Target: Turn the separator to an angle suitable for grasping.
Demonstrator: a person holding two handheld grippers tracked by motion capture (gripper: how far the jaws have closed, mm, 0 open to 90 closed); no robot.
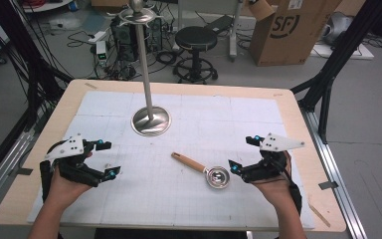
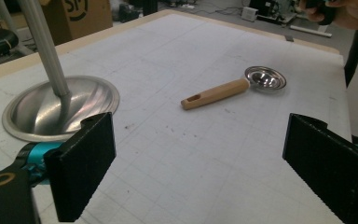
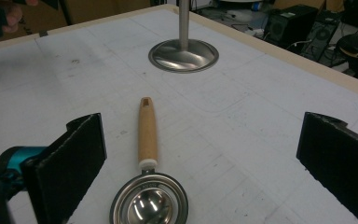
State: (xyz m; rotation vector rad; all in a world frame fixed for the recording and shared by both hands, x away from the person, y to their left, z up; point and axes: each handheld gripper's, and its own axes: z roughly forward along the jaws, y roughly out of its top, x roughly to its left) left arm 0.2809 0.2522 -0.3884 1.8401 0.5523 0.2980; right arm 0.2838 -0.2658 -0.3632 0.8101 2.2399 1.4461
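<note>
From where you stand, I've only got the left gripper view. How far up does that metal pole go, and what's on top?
Observer: In the high view the stand rises well above the table and ends in a round knob with a ring of hooks beneath it.
Operator: Is my right gripper near the scoop?
Observer: Yes, the right gripper sits open just beside the scoop, at its bowl end.
Operator: Anything inside the bowl?
Observer: In the right gripper view the bowl looks empty, just bare shiny metal.
</note>
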